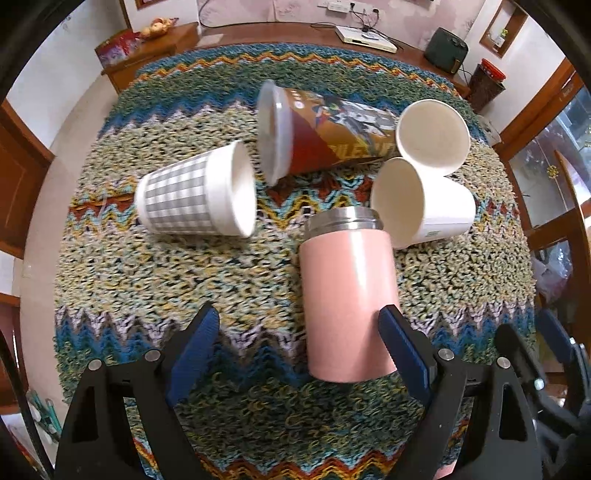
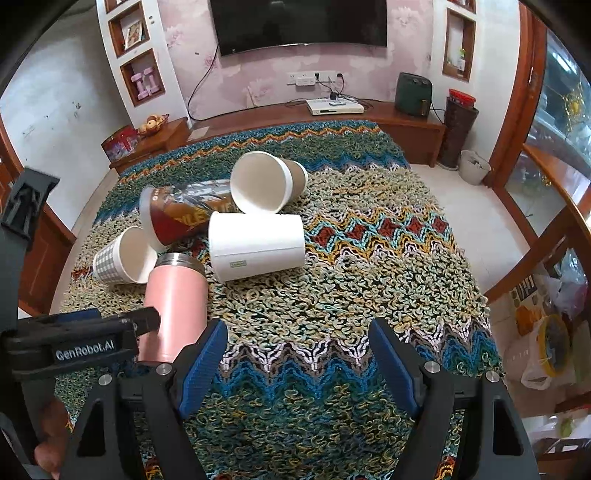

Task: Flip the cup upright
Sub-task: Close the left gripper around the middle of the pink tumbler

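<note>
**No cup upright yet**

All five cups lie on their sides on the knitted cloth [image 1: 147, 295]. The left gripper [image 1: 299, 343] is spread wide around the base of the pink flask [image 1: 347, 295], one pad just beside it, gripping nothing. The right gripper [image 2: 297, 354] hangs open and empty over bare cloth

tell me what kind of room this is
Most likely a home living room: a wall-mounted TV hangs above a long wooden media cabinet with a set-top box, and built-in wall shelves flank it. The cups lie on a knitted cloth.
</note>
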A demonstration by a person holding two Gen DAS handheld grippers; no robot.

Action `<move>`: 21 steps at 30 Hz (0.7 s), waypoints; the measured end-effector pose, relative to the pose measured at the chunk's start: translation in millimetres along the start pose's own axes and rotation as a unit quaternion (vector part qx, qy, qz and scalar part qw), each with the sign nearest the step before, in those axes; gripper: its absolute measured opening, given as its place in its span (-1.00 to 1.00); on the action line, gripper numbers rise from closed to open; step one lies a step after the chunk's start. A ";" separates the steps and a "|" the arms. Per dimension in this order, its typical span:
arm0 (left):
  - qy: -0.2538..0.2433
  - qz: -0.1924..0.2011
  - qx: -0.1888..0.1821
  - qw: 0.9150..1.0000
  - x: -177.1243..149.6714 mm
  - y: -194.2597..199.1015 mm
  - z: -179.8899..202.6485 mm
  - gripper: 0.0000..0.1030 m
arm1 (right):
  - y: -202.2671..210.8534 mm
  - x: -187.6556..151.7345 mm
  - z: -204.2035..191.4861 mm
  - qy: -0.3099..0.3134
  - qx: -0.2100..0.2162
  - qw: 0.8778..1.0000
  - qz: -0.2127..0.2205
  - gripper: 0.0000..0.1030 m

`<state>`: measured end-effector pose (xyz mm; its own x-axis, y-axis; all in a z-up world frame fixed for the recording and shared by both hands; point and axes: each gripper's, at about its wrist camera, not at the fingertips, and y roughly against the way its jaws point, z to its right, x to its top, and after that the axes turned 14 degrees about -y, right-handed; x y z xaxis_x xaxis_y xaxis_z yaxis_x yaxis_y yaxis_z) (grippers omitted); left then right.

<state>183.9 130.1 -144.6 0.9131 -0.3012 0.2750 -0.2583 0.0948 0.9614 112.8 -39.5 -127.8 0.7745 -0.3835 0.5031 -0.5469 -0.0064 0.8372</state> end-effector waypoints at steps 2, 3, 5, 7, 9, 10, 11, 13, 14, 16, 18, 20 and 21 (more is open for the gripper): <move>0.002 -0.006 -0.008 1.000 4.8 -3.5 1.7 0.75 | -3.0 0.1 2.4 -0.003 0.000 1.000 -0.004 0.54; 0.003 -0.010 -0.012 1.000 6.7 -5.8 2.1 0.75 | -3.7 0.1 3.4 -0.004 0.000 1.000 -0.005 0.54; 0.008 -0.019 -0.019 1.000 9.6 -10.5 2.9 0.75 | -5.5 0.8 6.0 -0.006 -0.001 1.000 -0.005 0.54; 0.013 -0.028 -0.024 0.999 11.4 -15.7 3.3 0.75 | -7.3 2.0 8.3 -0.009 0.000 1.000 -0.006 0.54; 0.015 -0.031 -0.030 0.999 12.0 -19.5 4.0 0.75 | -8.9 2.5 9.9 -0.011 0.002 1.000 -0.007 0.54; 0.016 -0.032 -0.032 0.999 12.7 -20.8 4.8 0.75 | -9.8 2.5 10.1 -0.010 0.002 1.000 -0.007 0.54; 0.015 -0.032 -0.032 0.999 12.9 -21.8 7.8 0.75 | -10.6 2.4 10.1 -0.010 0.003 1.000 -0.008 0.54; 0.013 -0.034 -0.035 0.999 12.9 -23.3 13.5 0.75 | -12.9 3.2 10.6 -0.012 0.005 1.000 -0.010 0.54; 0.013 -0.034 -0.037 0.999 14.0 -24.9 15.6 0.74 | -14.5 3.6 11.5 -0.013 0.005 1.000 -0.011 0.54; 0.014 -0.040 -0.046 0.998 15.9 -29.8 19.4 0.74 | -17.4 4.6 12.6 -0.016 0.006 1.000 -0.013 0.54; 0.015 -0.049 -0.058 0.997 18.6 -34.3 20.1 0.74 | -21.4 5.5 13.4 -0.019 0.008 1.000 -0.017 0.54; 0.016 -0.057 -0.068 0.996 21.1 -39.4 23.3 0.72 | -25.0 6.1 13.3 -0.019 0.009 1.000 -0.021 0.54; 0.015 -0.060 -0.073 0.995 22.3 -41.2 25.0 0.68 | -26.9 6.5 13.1 -0.018 0.009 1.000 -0.023 0.54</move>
<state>206.9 95.7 -177.9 0.9441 -0.2905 0.1557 -0.1003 0.1970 0.9753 128.4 -53.9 -149.9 0.7865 -0.4160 0.4564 -0.5177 -0.0414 0.8545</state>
